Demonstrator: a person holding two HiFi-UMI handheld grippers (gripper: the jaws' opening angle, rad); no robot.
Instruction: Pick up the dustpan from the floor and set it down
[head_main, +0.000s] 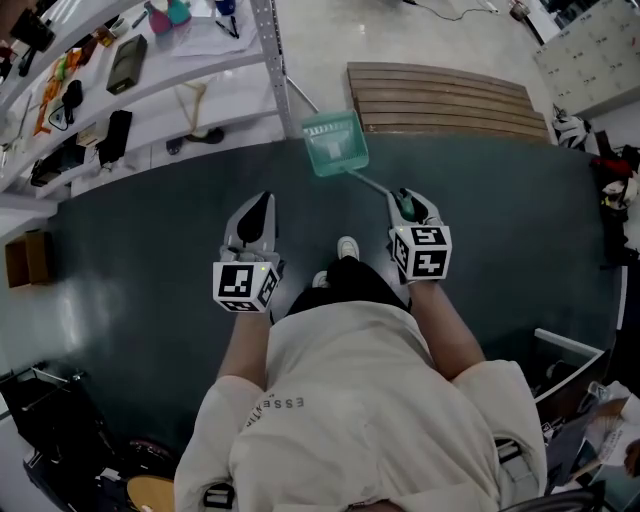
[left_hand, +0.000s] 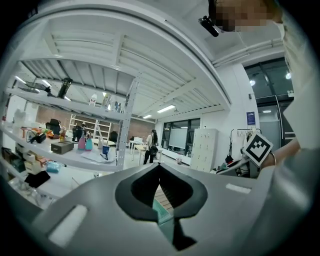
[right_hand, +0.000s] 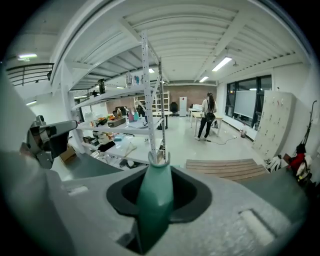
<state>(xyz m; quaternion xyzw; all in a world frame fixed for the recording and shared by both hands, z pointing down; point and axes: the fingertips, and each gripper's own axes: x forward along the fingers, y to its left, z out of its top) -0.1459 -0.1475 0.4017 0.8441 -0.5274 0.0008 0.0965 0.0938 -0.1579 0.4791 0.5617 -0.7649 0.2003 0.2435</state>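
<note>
A green dustpan (head_main: 335, 143) hangs in the air ahead of me, its pan tilted over the edge of the dark mat. Its long thin handle (head_main: 372, 184) runs back into my right gripper (head_main: 405, 205), which is shut on the handle's green grip (right_hand: 155, 195). In the right gripper view the grip fills the slot between the jaws, and the pan is hidden behind it. My left gripper (head_main: 257, 212) is held level to the left with its jaws together and nothing in them. Through the slot below its tips (left_hand: 159, 167) a bit of the dustpan (left_hand: 161, 212) shows.
A white shelving rack (head_main: 150, 80) loaded with tools and bottles stands at the far left. A slatted wooden pallet (head_main: 450, 100) lies beyond the dark floor mat (head_main: 130, 300). A cardboard box (head_main: 25, 258) sits at the left edge. A person (right_hand: 207, 120) stands far off.
</note>
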